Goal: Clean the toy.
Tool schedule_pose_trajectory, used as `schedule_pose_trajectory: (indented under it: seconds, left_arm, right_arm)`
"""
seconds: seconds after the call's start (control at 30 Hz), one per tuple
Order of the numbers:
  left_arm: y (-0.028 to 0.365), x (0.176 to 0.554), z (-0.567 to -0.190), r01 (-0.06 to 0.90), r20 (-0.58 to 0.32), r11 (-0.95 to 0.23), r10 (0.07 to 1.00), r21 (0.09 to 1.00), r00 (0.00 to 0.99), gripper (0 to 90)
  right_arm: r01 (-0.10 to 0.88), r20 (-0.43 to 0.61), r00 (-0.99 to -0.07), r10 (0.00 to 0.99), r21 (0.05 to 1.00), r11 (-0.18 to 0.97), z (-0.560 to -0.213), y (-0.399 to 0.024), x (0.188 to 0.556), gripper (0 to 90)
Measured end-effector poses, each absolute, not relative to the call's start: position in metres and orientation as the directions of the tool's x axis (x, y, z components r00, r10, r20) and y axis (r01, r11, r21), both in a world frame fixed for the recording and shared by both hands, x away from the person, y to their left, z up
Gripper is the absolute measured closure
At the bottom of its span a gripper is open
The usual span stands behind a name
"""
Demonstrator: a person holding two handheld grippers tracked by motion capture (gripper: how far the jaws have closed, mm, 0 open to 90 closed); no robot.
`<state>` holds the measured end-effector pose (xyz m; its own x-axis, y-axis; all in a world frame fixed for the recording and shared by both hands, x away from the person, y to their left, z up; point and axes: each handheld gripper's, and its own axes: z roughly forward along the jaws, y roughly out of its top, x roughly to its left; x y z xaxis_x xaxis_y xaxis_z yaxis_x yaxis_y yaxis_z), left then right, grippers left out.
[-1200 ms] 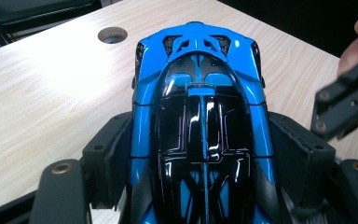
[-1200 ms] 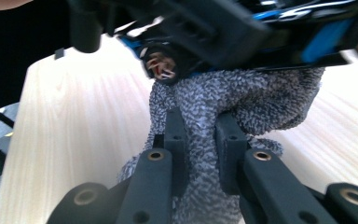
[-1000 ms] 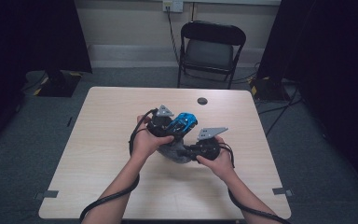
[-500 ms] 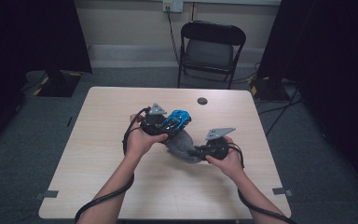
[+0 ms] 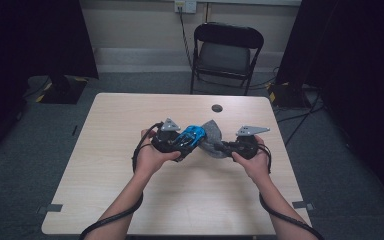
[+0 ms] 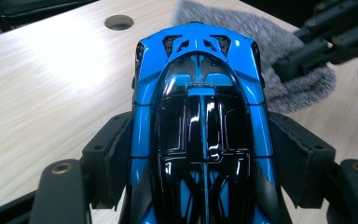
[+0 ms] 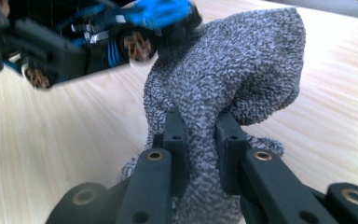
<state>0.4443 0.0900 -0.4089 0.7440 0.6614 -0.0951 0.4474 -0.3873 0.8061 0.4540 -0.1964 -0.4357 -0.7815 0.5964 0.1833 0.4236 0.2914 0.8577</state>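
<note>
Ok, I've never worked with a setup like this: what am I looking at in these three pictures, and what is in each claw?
There is no robot arm here. A person sits at a pale wooden table and holds a hand-held two-jaw gripper in each hand. The wide picture comes from a fixed camera above, looking forward and down; the person's forearms enter from the bottom. The other two pictures come from small cameras riding on the grippers, looking along their black jaws.

The left gripper is clamped on the sides of a blue and black toy car. The right gripper pinches a bunched grey knitted cloth, whose top touches the car. From above, car and cloth meet between the hands. A round hole sits in the tabletop, and a folding chair stands behind the table.
</note>
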Motion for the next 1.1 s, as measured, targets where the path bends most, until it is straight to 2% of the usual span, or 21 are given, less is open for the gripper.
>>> schedule_pose_trajectory:
  seconds: [0.57, 1.1]
  left_arm:
    - [0.086, 0.448, -0.411, 0.456, -0.106, -0.386, 0.659, 0.802, 0.745, 28.3]
    - [0.077, 0.457, -0.408, 0.468, -0.121, -0.367, 0.669, 0.804, 0.733, 28.3]
  right_arm:
    - [0.399, 0.182, -0.826, 0.533, 0.858, 0.325, -0.44, -0.179, 0.449, 77.4]
    - [0.355, 0.188, -0.894, 0.408, 0.851, 0.386, -0.449, -0.146, 0.432, 77.4]
